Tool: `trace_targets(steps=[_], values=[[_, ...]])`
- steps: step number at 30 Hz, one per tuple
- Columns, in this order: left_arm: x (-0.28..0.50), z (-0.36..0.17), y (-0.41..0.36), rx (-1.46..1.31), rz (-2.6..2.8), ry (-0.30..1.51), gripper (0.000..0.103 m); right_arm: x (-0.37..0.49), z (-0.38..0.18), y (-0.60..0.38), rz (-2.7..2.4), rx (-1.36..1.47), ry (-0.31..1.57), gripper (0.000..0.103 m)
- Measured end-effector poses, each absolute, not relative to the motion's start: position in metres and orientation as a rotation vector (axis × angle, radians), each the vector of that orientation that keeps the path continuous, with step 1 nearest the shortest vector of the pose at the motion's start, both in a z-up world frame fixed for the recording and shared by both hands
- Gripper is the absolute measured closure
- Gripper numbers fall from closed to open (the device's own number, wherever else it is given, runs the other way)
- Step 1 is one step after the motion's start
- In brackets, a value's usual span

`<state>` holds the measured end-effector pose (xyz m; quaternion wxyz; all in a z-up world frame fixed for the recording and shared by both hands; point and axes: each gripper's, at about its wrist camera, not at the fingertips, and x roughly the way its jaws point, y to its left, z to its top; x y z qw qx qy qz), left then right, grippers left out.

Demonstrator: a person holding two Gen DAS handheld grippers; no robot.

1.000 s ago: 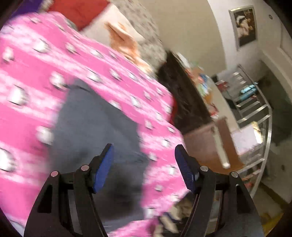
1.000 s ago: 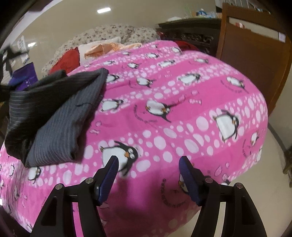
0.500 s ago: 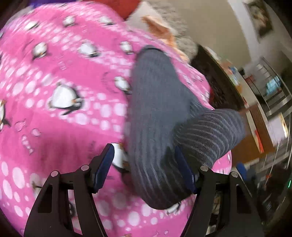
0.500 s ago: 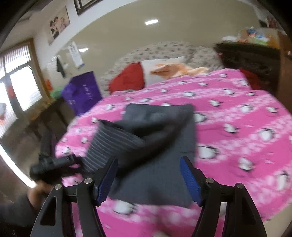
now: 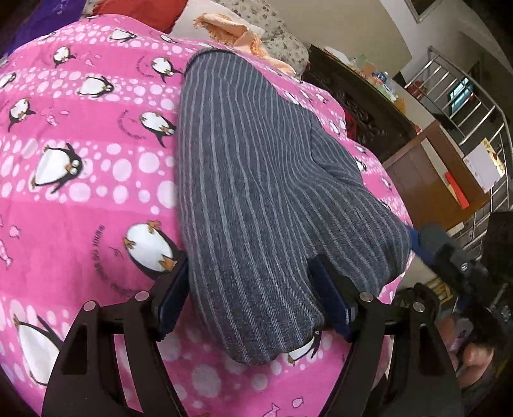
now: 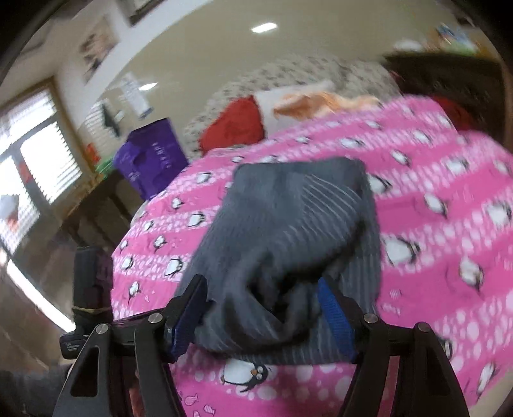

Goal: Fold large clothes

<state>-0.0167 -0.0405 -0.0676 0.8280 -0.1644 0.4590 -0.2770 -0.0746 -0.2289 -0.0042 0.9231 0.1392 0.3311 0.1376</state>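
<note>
Left wrist view: the left gripper [image 5: 253, 301] sits low over a bed covered w/ a pink penguin-print blanket [image 5: 83, 179]. Its jaws are opening, w/ the folded end of a grey pinstriped garment [image 5: 253, 179] bulging up between the two blue pads [image 5: 173, 298]; cloth touches both pads, so the grip reads as not let go yet. The garment lies lengthwise on the blanket, running away from the gripper toward the pillows, a red pillow [image 5: 141, 12] and an orange cloth [image 5: 234, 32] at the head end. A second fold of the garment swells to the right, where the blue tip of the right gripper [image 5: 416, 243] shows just beside it. A dark wood cabinet [image 5: 359, 106] & metal stair rail [image 5: 465, 96] stand beyond the bed's right edge.

Right wrist view (blurred): the right gripper [image 6: 263, 314] is spread wide around a bunched fold of the same garment [image 6: 288, 231], cloth filling the gap and pressing on both pads [image 6: 336, 320]. The rest of the garment lies flat on the blanket [image 6: 449, 224] ahead. The left gripper [image 6: 89, 288] shows at the lower left, beside the bed edge. A purple bag [image 6: 150, 160] stands behind the bed near a window [image 6: 41, 160]
</note>
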Motion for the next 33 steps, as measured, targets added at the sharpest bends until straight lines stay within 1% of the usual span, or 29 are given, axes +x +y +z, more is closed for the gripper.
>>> trace_targets(steps=[1,2,3,5,6,7,8,11,15,18,20,22,23,25,26,28,29,30,31,33], values=[[-0.017,-0.069,-0.044,-0.345,-0.593,0.981,0.028,-0.072,-0.005,-0.225,0.308,0.268,0.685,0.037],[-0.016,-0.07,-0.046,-0.34,-0.592,0.984,0.028,-0.067,-0.009,-0.223,0.33,0.266,0.7,0.046],[-0.016,-0.07,-0.047,-0.339,-0.593,0.988,0.028,-0.061,-0.017,-0.221,0.358,0.267,0.746,0.053],[-0.017,-0.073,-0.046,-0.344,-0.597,0.998,0.028,-0.052,-0.034,-0.219,0.349,0.253,0.824,0.074],[-0.016,-0.074,-0.046,-0.348,-0.601,1.008,0.028,-0.05,-0.04,-0.219,0.341,0.234,0.845,0.078],[-0.016,-0.075,-0.044,-0.357,-0.608,1.014,0.028,-0.05,-0.045,-0.22,0.34,0.227,0.849,0.086],[-0.017,-0.073,-0.042,-0.368,-0.617,1.009,0.028,-0.049,-0.049,-0.225,0.358,0.241,0.845,0.09],[-0.021,-0.061,-0.037,-0.38,-0.64,0.963,0.027,-0.05,-0.047,-0.241,0.342,0.228,0.815,0.093],[-0.03,-0.042,-0.041,-0.323,-0.643,0.878,0.027,-0.047,-0.041,-0.264,0.303,0.184,0.823,0.094],[-0.034,-0.037,-0.048,-0.295,-0.618,0.856,0.027,-0.049,-0.046,-0.271,0.295,0.19,0.846,0.094],[-0.04,-0.028,-0.046,-0.285,-0.596,0.798,0.028,-0.049,-0.054,-0.273,0.265,0.171,0.859,0.094],[-0.047,-0.014,-0.039,-0.293,-0.593,0.706,0.028,-0.048,-0.062,-0.285,0.225,0.217,0.869,0.094],[-0.049,-0.007,-0.037,-0.301,-0.608,0.666,0.028,-0.049,-0.065,-0.293,0.2,0.237,0.871,0.098],[-0.052,0.002,-0.04,-0.286,-0.652,0.616,0.028,-0.048,-0.074,-0.302,0.147,0.222,0.924,0.099],[-0.052,0.004,-0.043,-0.273,-0.67,0.608,0.028,-0.05,-0.079,-0.307,0.151,0.24,0.942,0.099],[-0.05,0.001,-0.052,-0.246,-0.71,0.617,0.028,-0.06,-0.072,-0.311,0.136,0.237,0.905,0.099],[-0.045,-0.006,-0.057,-0.233,-0.727,0.662,0.028,-0.063,-0.066,-0.311,0.13,0.233,0.88,0.099],[-0.037,-0.021,-0.061,-0.226,-0.701,0.739,0.032,-0.067,-0.058,-0.312,0.121,0.233,0.854,0.099],[-0.034,-0.027,-0.058,-0.254,-0.685,0.764,0.039,-0.07,-0.048,-0.312,0.115,0.229,0.828,0.099],[-0.036,-0.028,-0.049,-0.298,-0.667,0.748,0.039,-0.076,-0.022,-0.303,0.15,0.202,0.755,0.099]])
